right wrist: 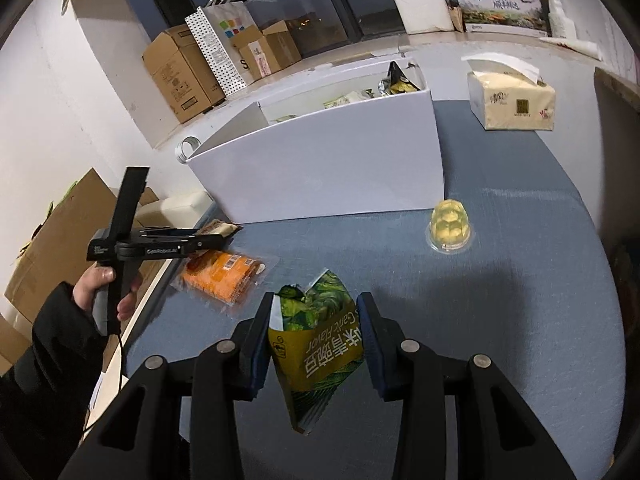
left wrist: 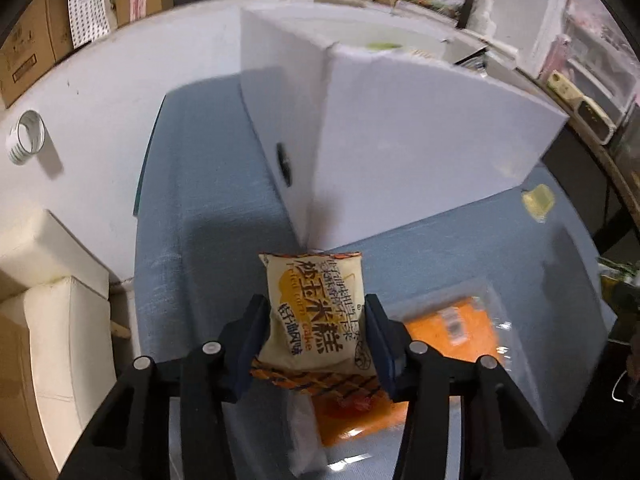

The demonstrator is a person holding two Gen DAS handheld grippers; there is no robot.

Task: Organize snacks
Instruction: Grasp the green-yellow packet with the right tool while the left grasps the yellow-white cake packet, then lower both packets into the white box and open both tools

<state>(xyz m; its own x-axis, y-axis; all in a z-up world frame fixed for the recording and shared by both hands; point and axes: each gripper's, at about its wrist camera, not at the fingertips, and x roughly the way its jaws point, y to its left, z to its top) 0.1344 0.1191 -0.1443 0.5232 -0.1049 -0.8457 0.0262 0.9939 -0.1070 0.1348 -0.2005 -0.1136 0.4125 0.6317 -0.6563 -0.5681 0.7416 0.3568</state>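
**Blue-Padded Grippers, Each Clamping One Snack Pack**

Blue pads on the left gripper (left wrist: pixel 316 344) press against both sides of a cream corn cake packet (left wrist: pixel 316 316), which hangs above the table with its printed face toward the camera. The gripper points forward and slightly downward over the blue tablecloth (left wrist: pixel 208 216). Directly beneath the held packet lies an orange snack pack (left wrist: pixel 452 328) in clear wrap, flat on the cloth. Farther ahead, one corner of the white box (left wrist: pixel 400 128) faces the gripper; a small yellow jelly cup (left wrist: pixel 538 198) sits on the cloth to the right of that corner.

The right gripper (right wrist: pixel 316 344) pinches a green garlic-flavor bag (right wrist: pixel 316 344) between its pads, the bag's torn top edge pointing away from the camera and its lower end hanging below the fingers. This gripper is also raised over the cloth and aimed toward the box. In the right wrist view, the person's left hand (right wrist: pixel 102 288) grips the handle of the left gripper at the table's left edge, sleeve dark, with the tool held level above the orange snack pack. Beyond, the jelly cup stands just in front of the box wall. The box is open on top and holds several packets. A tissue box (right wrist: pixel 512 100) rests on the far right of the table.
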